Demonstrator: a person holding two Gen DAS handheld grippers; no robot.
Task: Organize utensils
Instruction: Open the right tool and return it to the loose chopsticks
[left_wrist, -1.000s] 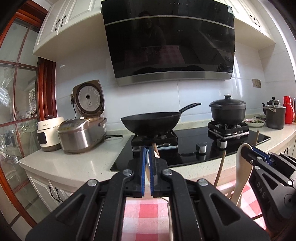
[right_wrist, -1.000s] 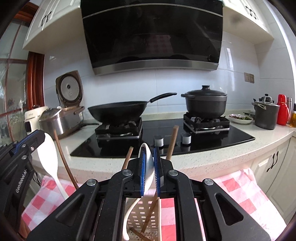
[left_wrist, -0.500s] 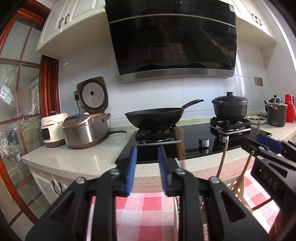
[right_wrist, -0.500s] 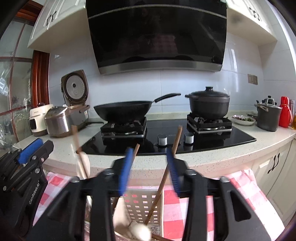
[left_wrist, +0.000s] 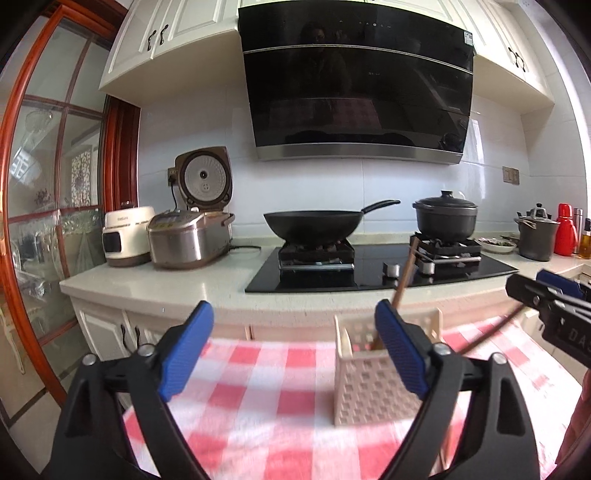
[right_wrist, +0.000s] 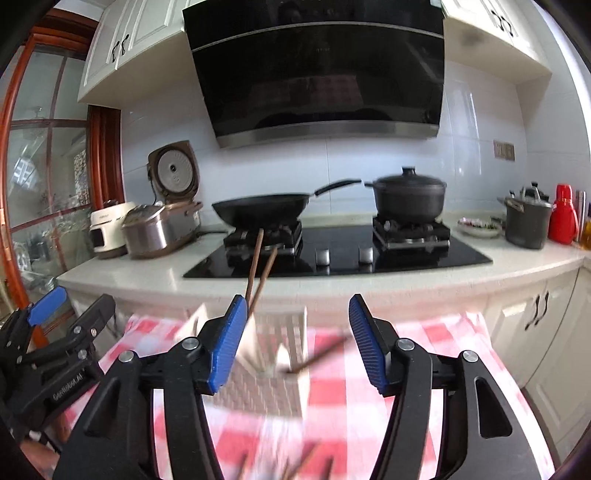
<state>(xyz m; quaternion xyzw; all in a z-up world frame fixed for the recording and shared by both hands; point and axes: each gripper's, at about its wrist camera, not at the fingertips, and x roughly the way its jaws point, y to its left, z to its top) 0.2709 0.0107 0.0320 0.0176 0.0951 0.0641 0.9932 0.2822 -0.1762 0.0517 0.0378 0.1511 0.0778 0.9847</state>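
Left wrist view: the left tongs (left_wrist: 293, 354) are seen wide and opening further, with nothing between the blue pads (left_wrist: 184, 350); only the red-and-white checked cloth (left_wrist: 258, 387) lies beyond them. The perforated cream utensil basket (left_wrist: 369, 384) stands on that cloth, partly behind the right-hand pad, with a brown chopstick (left_wrist: 404, 273) rising from it at a slant. The right tongs (right_wrist: 297, 339) are shown in their own view about half spread and also opening, empty, with the basket (right_wrist: 291, 332) directly ahead between the pads. Two chopsticks (right_wrist: 258, 266) lean up out of its left side, and another brown stick (right_wrist: 321, 354) lies tilted low across the rim, though blur makes its exact rest hard to judge.

The step in hand is judged to be the release and withdrawal after utensils have been dropped into the basket. It would be done well if both tongs were drawn straight back and kept spread until the pads are clear of the leaning sticks, so that nothing is hooked and tipped out. The light basket could easily be shoved along the cloth, so sideways sweeps close to its walls are best avoided. The low tilted stick should be checked, and be reseated if it is found hanging over the rim. Blurred shapes at the bottom edge of the right wrist view may be further utensils on the worktop, but this cannot be told.
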